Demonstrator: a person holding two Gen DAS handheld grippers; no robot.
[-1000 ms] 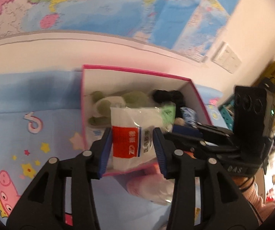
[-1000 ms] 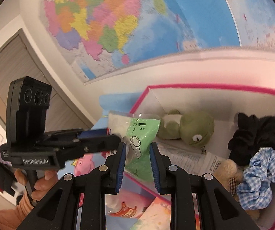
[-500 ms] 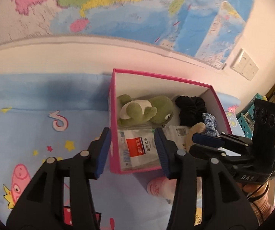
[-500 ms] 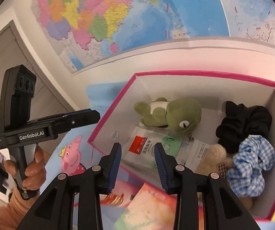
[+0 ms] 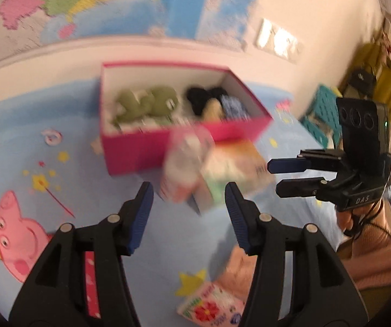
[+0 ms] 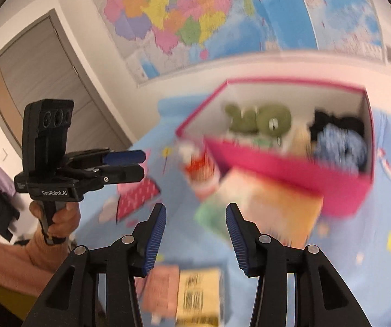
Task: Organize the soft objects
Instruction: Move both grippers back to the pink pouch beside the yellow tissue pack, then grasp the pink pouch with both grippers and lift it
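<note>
My left claw and right claw are opening, both empty. The pink box is holding a frog plush; blurred packets are waiting outside.

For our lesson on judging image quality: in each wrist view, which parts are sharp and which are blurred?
Left wrist view: the left hand-held gripper is sharp, its jaws opening with nothing between them; the pink box is smeared. Right wrist view: the right hand-held gripper, jaws also opening and empty, is crisp; the wall map is blurred, and straight edges bend.
</note>
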